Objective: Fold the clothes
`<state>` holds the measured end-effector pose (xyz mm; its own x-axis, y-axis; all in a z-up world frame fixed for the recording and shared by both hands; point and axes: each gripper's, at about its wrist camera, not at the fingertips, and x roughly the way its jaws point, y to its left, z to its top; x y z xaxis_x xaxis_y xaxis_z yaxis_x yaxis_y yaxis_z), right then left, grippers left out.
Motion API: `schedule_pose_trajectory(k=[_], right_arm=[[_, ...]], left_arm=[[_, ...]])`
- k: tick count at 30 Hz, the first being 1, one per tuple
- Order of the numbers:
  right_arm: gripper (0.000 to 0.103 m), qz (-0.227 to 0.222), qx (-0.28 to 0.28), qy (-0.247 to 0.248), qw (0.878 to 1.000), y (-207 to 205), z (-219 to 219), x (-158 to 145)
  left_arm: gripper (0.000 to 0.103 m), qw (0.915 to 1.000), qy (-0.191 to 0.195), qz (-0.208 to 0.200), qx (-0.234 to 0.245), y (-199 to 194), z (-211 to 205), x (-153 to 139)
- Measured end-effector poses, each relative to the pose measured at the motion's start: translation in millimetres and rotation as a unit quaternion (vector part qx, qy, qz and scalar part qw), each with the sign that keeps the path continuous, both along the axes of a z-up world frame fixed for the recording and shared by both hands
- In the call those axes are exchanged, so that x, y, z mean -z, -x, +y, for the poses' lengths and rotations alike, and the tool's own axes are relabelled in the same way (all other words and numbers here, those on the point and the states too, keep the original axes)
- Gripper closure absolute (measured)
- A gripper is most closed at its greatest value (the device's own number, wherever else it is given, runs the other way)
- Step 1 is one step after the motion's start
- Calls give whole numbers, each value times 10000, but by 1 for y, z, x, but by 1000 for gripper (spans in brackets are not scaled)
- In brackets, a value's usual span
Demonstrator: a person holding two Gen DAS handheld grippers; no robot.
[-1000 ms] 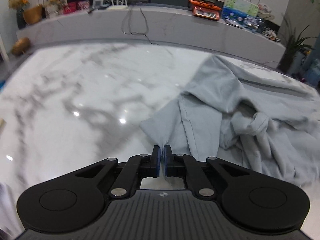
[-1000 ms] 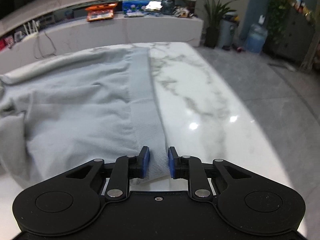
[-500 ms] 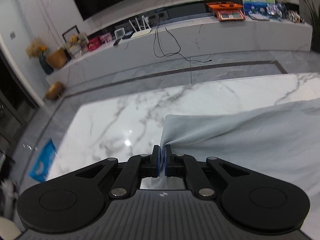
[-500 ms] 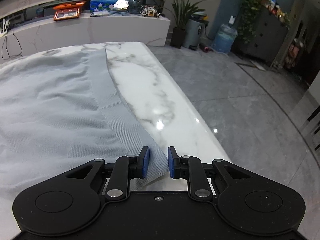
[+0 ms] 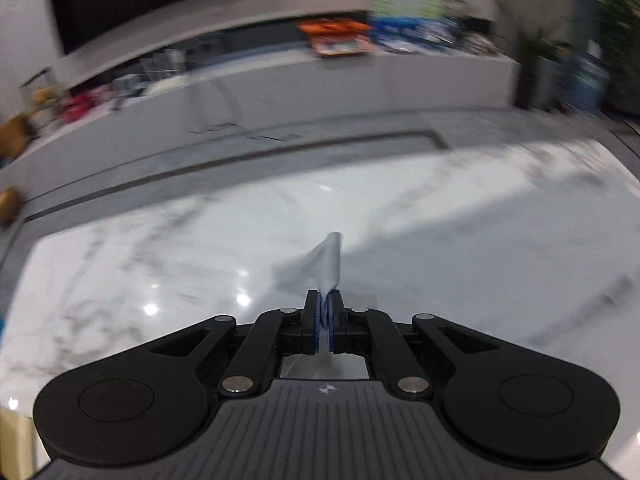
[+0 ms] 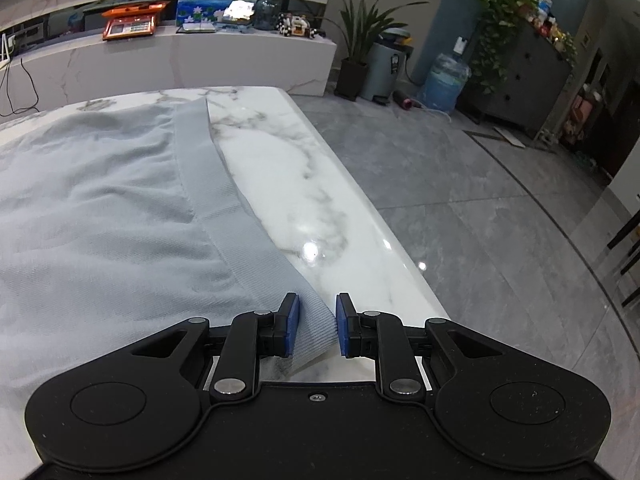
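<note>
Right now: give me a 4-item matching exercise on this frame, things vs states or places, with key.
Things:
1. left gripper
2. right gripper
3. ribbed hem
4. water jug

States or places:
A. on the floor past the table
B. shut on a pinch of grey cloth
C. runs along the garment's edge on the marble table
D. pads apart, hem corner between them

Pairs: 1-B, 2-D, 3-C, 4-A
</note>
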<state>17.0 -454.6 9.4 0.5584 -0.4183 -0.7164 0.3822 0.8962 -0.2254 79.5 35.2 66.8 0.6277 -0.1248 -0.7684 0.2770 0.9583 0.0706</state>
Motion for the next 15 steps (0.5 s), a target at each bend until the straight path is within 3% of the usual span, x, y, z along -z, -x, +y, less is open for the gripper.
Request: schedule_pose_trajectory(k=[5,9,13,15], right_arm=[[85,-237,-13,55,9997,2,5,-10],[81,-432,-268,64,9987,2,16,-18],[81,-380,-542,-190,9976,-3,25,-16],[81,-355,-678,-318,9966,-6,30,-15]], left_arm=[[99,9982,-56,350,483,30,-25,28],[89,9969,269,470,567,45,-16,43],[60,9940,892,411,472,52,12,26],[56,9943,990,194,342,54,30,7]])
